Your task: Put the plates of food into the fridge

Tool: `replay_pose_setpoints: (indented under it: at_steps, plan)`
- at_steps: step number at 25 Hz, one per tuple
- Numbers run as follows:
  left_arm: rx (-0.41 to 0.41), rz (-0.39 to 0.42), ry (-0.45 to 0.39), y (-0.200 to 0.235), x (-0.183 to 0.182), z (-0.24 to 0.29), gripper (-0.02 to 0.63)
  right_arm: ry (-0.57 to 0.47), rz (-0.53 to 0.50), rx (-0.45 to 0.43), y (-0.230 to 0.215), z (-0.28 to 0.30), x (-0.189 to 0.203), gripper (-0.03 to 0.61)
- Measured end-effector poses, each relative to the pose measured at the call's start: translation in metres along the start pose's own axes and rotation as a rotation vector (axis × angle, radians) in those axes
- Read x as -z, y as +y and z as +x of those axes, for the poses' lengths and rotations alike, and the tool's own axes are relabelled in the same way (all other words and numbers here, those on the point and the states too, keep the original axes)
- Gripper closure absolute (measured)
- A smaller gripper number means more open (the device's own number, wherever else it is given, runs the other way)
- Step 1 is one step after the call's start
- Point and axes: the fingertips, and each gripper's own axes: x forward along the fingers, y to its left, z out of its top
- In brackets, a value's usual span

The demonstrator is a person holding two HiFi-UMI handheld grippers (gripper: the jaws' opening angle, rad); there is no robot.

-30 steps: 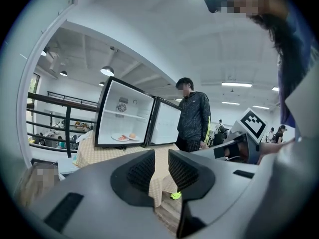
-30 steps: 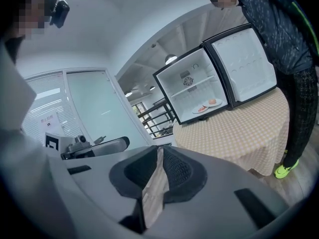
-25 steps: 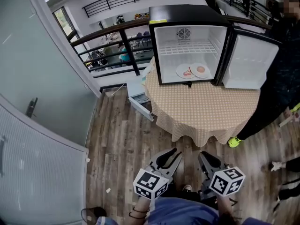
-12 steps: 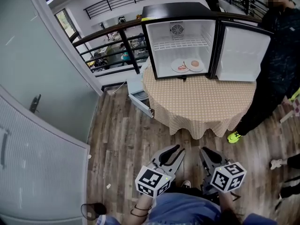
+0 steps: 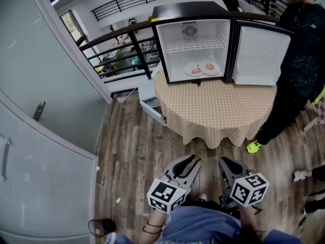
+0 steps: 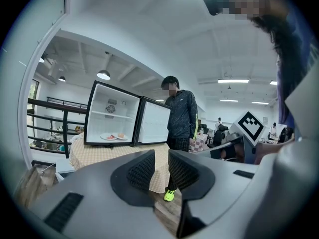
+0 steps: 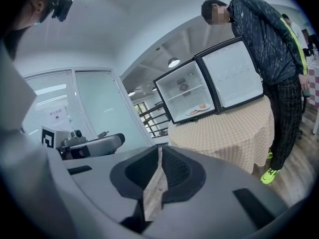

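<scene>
A small black fridge (image 5: 195, 39) stands on a round table (image 5: 218, 111), its door (image 5: 256, 55) swung open to the right. Two white plates of food (image 5: 193, 69) (image 5: 209, 67) lie side by side on the fridge floor. Both grippers hang low by my body, far from the table. My left gripper (image 5: 192, 160) is open with nothing between its pads (image 6: 142, 171). The jaws of my right gripper (image 5: 223, 160) are closing, nearly touching at the tips, with nothing between them. In the right gripper view the plates (image 7: 198, 109) show in the fridge.
A person in dark clothes (image 5: 299, 60) stands at the table's right side by the fridge door. A white box (image 5: 152, 105) sits on the wood floor left of the table. A glass wall (image 5: 45, 85) runs along the left, and a black railing (image 5: 117, 39) lies behind.
The table and fridge have slid up and left in the head view. Both grippers stay low by my body, and the right jaws have narrowed.
</scene>
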Motion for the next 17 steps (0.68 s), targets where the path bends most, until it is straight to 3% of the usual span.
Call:
replay_pose_setpoints:
  at_steps: [17]
  plan:
    - [0.021, 0.009, -0.005, -0.009, 0.001, 0.012, 0.52, -0.001, -0.022, 0.019, -0.013, -0.004, -0.001, 0.541]
